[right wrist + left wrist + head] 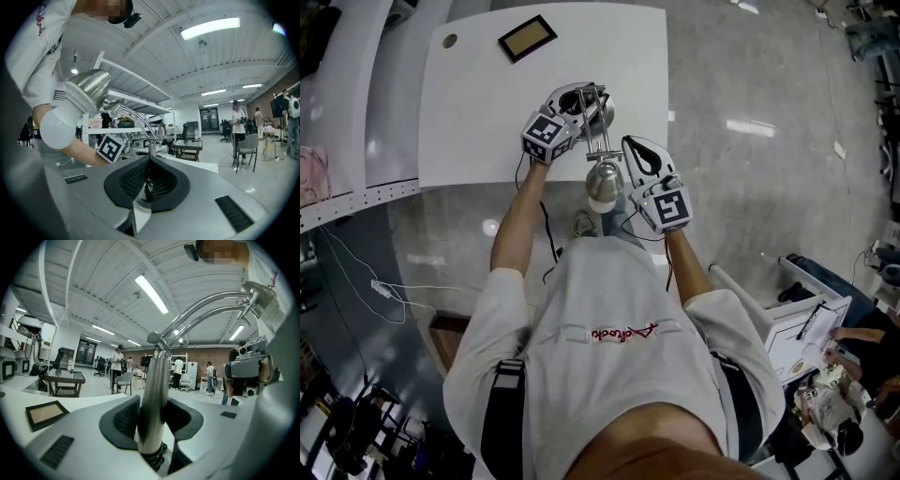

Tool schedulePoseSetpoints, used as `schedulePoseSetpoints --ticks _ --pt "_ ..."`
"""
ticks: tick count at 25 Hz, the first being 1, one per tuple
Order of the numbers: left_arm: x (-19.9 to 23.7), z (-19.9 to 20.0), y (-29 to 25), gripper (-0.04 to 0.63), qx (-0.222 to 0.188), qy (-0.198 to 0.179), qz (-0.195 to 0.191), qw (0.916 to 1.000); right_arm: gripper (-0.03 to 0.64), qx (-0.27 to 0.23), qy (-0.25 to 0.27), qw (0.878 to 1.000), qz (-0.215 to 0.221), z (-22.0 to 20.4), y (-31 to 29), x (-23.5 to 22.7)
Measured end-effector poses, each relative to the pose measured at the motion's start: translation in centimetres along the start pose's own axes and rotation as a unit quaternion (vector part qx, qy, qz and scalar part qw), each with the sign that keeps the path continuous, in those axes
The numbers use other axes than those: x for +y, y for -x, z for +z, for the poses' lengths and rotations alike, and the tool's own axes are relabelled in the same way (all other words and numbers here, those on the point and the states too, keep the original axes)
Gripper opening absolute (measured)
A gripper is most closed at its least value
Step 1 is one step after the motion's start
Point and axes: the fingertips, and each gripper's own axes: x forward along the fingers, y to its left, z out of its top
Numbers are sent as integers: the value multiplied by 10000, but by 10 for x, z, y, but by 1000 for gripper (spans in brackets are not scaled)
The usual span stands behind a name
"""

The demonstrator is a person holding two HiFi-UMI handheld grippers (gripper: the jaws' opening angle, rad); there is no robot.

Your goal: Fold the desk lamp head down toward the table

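Chrome desk lamp stands near the front edge of a white rectangular surface, with the person just behind it. The lamp's polished upright post sits between the dark ribbed pads of the left gripper, which are clamped against it on both sides, low on the post just above a black ribbed collar. From the top of the post, twin curved metal arms sweep up and over towards the person. They carry a brushed-metal bell-shaped shade with a round white bulb, raised and tilted so the bulb faces down and to the side. From the head view the shade shows over the surface's near edge. The right gripper is just beside the arms, its jaws pressed together with nothing between them. A dark-framed tan rectangular panel lies flat on the far part of the surface, well apart from the lamp.
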Motion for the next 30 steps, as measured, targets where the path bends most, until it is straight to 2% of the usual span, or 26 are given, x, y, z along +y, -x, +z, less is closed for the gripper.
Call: schedulePoseSetpoints --ticks 5,8,10,13,14,18,20,22,26,30 --pt "-1 0 0 164 21 -7 -26 10000 26 -77 795 9955 516 24 -2 16" --pt "-1 -1 0 164 37 -5 -33 10000 38 -297 1618 9832 791 38 -5 25" --pt "-1 -1 0 164 50 6 -30 10000 67 -310 2281 9686 940 45 -7 31" --pt "-1 -1 0 164 68 6 -20 10000 77 -302 3131 9422 1151 52 -7 39" --pt "-1 -1 0 164 75 1 -24 10000 105 -334 3456 9296 1237 54 -7 43" --pt "0 -2 0 164 100 1 -22 9999 138 -507 4669 8712 1431 58 -11 53" --pt "0 -2 0 164 100 20 -12 9999 167 -639 5057 8492 1380 62 -14 53" --pt "0 -2 -1 164 102 21 -6 9999 175 -771 5275 8348 1373 66 -18 56" --pt "0 -1 0 164 91 20 11 10000 176 -985 5599 8060 1648 68 -26 77" --pt "-2 -1 -1 164 120 21 1 9999 175 -1128 5717 7921 1818 65 -26 93"
